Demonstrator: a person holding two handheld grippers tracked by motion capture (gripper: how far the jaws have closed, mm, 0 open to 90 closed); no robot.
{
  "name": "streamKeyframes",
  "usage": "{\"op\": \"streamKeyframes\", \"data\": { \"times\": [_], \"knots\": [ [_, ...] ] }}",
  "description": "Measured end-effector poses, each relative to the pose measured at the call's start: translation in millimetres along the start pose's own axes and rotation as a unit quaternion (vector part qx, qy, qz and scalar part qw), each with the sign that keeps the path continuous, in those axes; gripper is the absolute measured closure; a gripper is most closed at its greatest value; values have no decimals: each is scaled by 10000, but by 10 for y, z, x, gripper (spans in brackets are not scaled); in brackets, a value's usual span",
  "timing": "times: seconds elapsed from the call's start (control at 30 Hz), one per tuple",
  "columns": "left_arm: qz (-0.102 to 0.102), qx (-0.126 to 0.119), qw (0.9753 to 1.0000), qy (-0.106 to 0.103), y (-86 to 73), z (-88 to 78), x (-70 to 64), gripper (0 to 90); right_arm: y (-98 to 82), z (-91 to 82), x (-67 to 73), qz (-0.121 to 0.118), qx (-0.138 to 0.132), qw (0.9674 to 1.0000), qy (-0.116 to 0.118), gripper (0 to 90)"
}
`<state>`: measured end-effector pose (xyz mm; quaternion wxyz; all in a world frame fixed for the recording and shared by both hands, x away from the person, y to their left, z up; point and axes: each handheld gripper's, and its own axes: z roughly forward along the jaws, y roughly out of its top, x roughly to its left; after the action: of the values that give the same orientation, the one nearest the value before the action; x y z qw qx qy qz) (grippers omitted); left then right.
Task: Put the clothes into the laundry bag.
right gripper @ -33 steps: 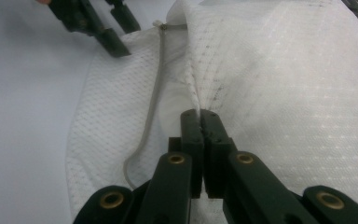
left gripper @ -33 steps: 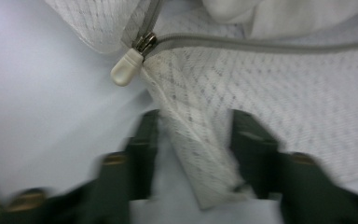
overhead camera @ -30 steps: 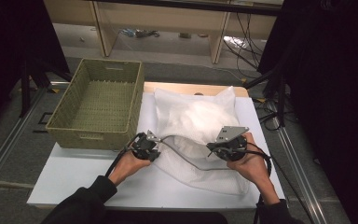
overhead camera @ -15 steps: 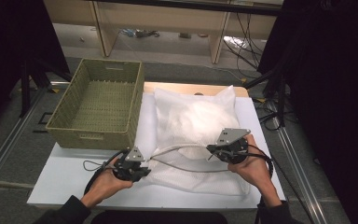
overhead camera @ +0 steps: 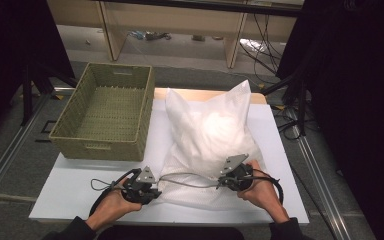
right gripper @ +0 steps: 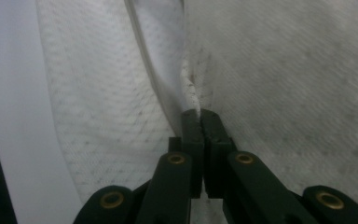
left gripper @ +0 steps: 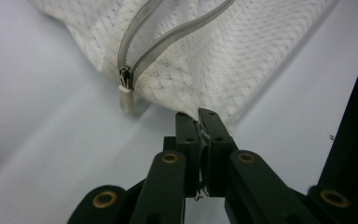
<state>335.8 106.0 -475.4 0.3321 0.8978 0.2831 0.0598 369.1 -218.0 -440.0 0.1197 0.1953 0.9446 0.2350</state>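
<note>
At the far left, a green woven basket (overhead camera: 105,112) is sitting on the white surface (overhead camera: 70,185), just beside a white mesh zippered bag (overhead camera: 207,135) that is lying in the middle with a pillow-like filling showing through it.

Nearer the person, the left hand (overhead camera: 111,205) is holding the left hand-held gripper (overhead camera: 152,190) at the bag's near left corner. In the left gripper view its jaws are pressing together on the edge of the mesh fabric (left gripper: 214,70), with a thin bit of material showing between them. The grey zipper (left gripper: 168,37) is running open across the bag's near end, and its pale pull tab (left gripper: 127,95) is hanging at the corner, just beside the jaws but not touching them.

To the right, the right hand (overhead camera: 260,192) is holding the right hand-held gripper (overhead camera: 222,182) against the bag's near right side. In the right gripper view its jaws are pinching the mesh close to the zipper tape (right gripper: 151,60).
</note>
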Motion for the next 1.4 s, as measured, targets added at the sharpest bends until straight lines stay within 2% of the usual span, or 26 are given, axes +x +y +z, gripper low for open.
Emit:
{"op": "streamKeyframes", "data": {
  "times": [0.03, 0.07, 0.1, 0.13, 0.17, 0.2, 0.23, 0.33, 0.37, 0.4, 0.47, 0.53, 0.7, 0.73, 0.8, 0.83, 0.87, 0.9, 0.97, 1.03, 1.07, 1.2, 1.23, 1.3, 1.33, 1.4],
  "knots": [
    [191, 184, 9996, -11, -1, -21, 26, 853, -21, 40, -3, -39, 74, 9999, 73, 900],
    [18, 1, 10000, 41, -8, 2, 6, 812, -45, 71, -13, -27, 106, 9999, 81, 900],
    [52, 10, 10000, 58, -5, -2, 16, 812, -45, 71, -13, -27, 106, 9999, 81, 900],
    [-56, -28, 10000, 53, 1, -13, 13, 780, -46, 71, -17, -16, 90, 9999, 82, 900],
    [-3, -51, 9999, 105, 19, -38, 28, 707, -39, 40, -12, 41, 25, 10000, 70, 900],
    [-153, -140, 9998, 70, 23, -47, 19, 707, -39, 40, -12, 41, 25, 10000, 70, 900],
    [-148, -210, 9996, 83, 41, -77, 27, 683, -35, 33, -25, -46, -58, 10000, 34, 900],
    [-368, -446, 9982, 153, 69, -124, 38, 594, -19, -32, -25, 76, -92, 9999, -10, 900],
    [-438, -469, 9978, 179, 71, -126, 49, 566, -33, -35, -58, -25, -185, 9998, -97, 900],
    [-535, -448, 9973, 228, 66, -125, 53, 552, -39, -43, -62, 64, -172, 9998, -40, 900],
    [-622, -423, 9970, 167, 49, -103, 66, 535, -56, -56, -74, 115, -158, 9998, -41, 900],
    [-571, -343, 9976, 163, 40, -85, 68, 535, -81, -66, -89, 75, -118, 9999, -31, 900],
    [-427, -410, 9981, 146, 58, -97, 56, 539, -178, -26, -119, 246, -35, 9997, 30, 900],
    [-509, -460, 9974, 227, 61, -101, 42, 536, -200, -21, -141, 297, -136, 9994, 76, 900],
    [-412, -559, 9971, 310, 85, -130, 45, 536, -173, -62, -148, 167, -227, 9996, 34, 899],
    [-445, -695, 9957, 429, 122, -163, 4, 536, -147, -97, -137, 189, -261, 9995, 41, 900],
    [-445, -695, 9957, 429, 122, -163, 4, 539, -121, -128, -137, 107, -317, 9994, -32, 900],
    [-513, -948, 9936, 333, 194, -185, -60, 548, -84, -181, -127, 91, -331, 9994, -58, 900],
    [-536, -1065, 9926, 218, 258, -176, -118, 552, -46, -225, -122, 56, -407, 9991, -118, 900],
    [-531, -1122, 9922, -60, 370, -114, -219, 555, 24, -321, -120, 101, -494, 9984, -245, 900],
    [-628, -1210, 9904, -222, 425, -53, -275, 555, 47, -358, -138, 32, -523, 9981, -325, 900],
    [-758, -1097, 9887, -680, 625, 262, -432, 552, 135, -495, -197, -42, -711, 9967, -382, 900],
    [-756, -1115, 9882, -732, 678, 357, -469, 552, 135, -495, -197, -42, -711, 9967, -382, 900],
    [-629, -1049, 9907, -601, 784, 535, -521, 517, 153, -514, -213, -39, -760, 9963, -406, 900],
    [-613, -1054, 9909, -578, 837, 629, -524, 513, 158, -522, -225, -48, -788, 9959, -437, 900],
    [-860, -1133, 9880, -603, 965, 813, -537, 489, 167, -536, -231, -55, -812, 9957, -454, 900]
  ]
}}
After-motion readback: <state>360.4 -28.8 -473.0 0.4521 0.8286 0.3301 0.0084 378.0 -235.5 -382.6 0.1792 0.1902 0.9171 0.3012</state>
